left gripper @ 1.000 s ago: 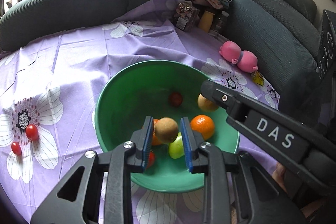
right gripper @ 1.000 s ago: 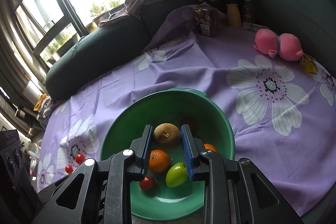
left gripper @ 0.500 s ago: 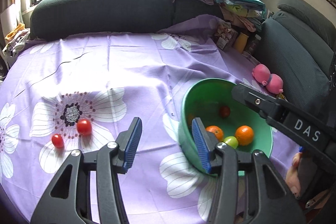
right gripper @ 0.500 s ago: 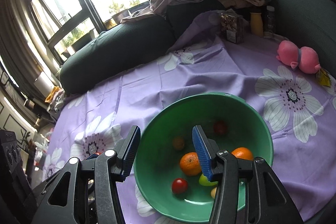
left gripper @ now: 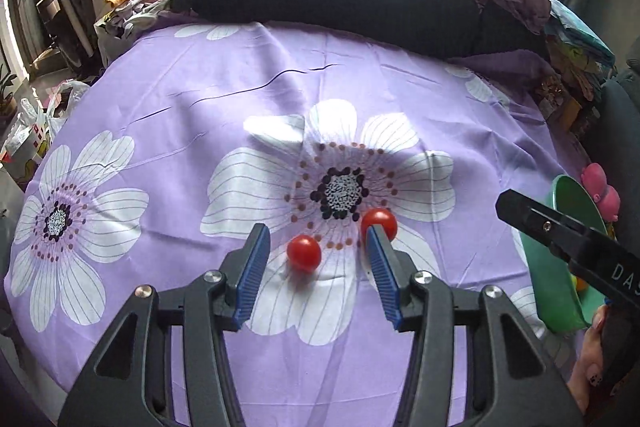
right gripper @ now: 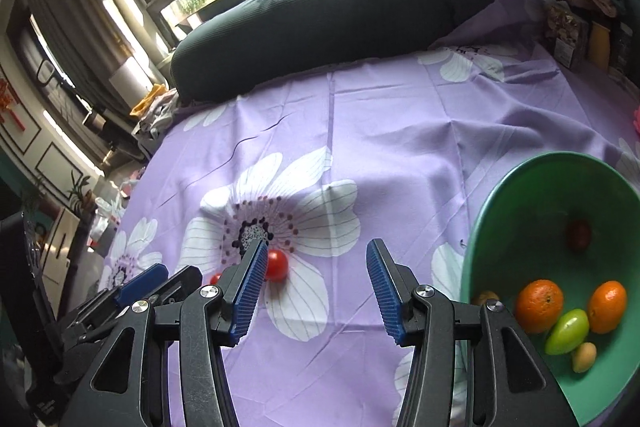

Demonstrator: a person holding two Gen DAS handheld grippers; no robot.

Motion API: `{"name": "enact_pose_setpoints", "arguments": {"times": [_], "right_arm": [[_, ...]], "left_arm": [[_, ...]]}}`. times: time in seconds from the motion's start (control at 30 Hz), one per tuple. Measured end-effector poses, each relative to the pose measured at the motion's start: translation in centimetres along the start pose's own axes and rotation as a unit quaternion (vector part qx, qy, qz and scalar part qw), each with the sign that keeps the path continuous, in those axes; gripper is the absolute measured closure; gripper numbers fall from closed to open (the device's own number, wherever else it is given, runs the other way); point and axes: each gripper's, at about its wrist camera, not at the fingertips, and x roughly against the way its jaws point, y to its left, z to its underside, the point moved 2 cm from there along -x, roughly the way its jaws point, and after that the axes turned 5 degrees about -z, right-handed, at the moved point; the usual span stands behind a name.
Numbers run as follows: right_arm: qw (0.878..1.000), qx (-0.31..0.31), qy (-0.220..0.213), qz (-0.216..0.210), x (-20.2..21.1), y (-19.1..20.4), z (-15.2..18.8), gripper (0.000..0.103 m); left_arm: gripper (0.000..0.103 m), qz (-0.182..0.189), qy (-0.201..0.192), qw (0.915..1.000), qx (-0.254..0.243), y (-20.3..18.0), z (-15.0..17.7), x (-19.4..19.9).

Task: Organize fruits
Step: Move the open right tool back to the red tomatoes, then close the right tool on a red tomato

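Both empty grippers stand spread: left gripper (left gripper: 316, 255) brackets one cherry tomato (left gripper: 304, 253), a second cherry tomato (left gripper: 379, 223) at its 1 o'clock. Closing off-centre could roll either across the purple cloth, away from the green bowl (right gripper: 520, 187); right gripper (right gripper: 316, 279) risks collision.

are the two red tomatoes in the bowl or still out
Out: both red tomatoes lie on the purple cloth, apart from the green bowl.

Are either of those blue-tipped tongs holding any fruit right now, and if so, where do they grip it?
Neither holds anything. The left tongs stand open around one cherry tomato without touching it; the right tongs are open over bare cloth.
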Motion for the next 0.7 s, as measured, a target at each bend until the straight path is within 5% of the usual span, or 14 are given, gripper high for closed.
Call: {"name": "enact_pose_setpoints", "arguments": {"times": [0.33,0.7], "right_arm": [[0.997,-0.003,0.078,-0.004,-7.3,2.0,1.5,0.051],[0.996,-0.006,0.093,0.003,-9.3,1.7,2.0,0.062]], "left_arm": [[0.055,0.023,0.032,0.9992,-0.007,0.7,0.5,-3.4],[0.062,0.034,0.068,0.9971,0.001,0.6,0.8,-5.9]]}}
